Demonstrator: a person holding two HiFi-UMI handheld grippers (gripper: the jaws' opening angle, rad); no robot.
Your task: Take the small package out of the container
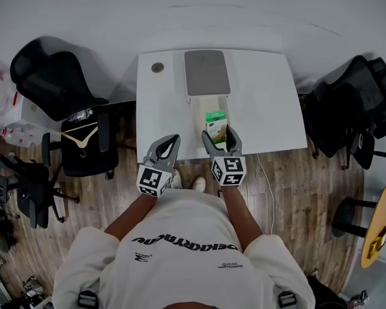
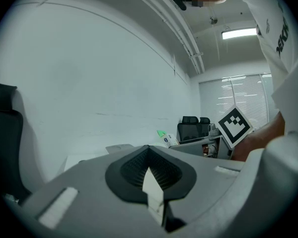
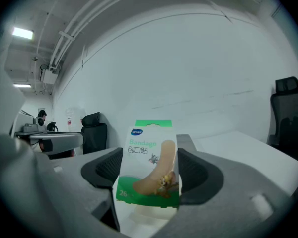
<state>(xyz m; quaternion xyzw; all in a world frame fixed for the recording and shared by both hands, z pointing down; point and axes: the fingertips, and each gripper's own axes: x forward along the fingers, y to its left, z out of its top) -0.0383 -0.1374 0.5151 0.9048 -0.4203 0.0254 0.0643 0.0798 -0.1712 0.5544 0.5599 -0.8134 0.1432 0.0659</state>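
Observation:
A small green-and-white bandage package (image 1: 215, 124) stands upright between the jaws of my right gripper (image 1: 219, 137), which is shut on it. It is held over the near end of the long cream container (image 1: 198, 118). The container's grey lid (image 1: 206, 71) lies open at the far end on the white table (image 1: 270, 95). In the right gripper view the package (image 3: 149, 165) fills the gap in the right gripper (image 3: 151, 175). My left gripper (image 1: 172, 139) hovers at the table's near edge, left of the container. Seen close up, the left gripper (image 2: 150, 175) is shut and holds nothing.
Black office chairs stand at the left (image 1: 58, 82) and right (image 1: 354, 108) of the table. A wooden hanger (image 1: 82, 137) rests on a chair at the left. A round grommet (image 1: 157, 67) sits in the table's far left corner. A white cable (image 1: 267, 185) runs across the wooden floor.

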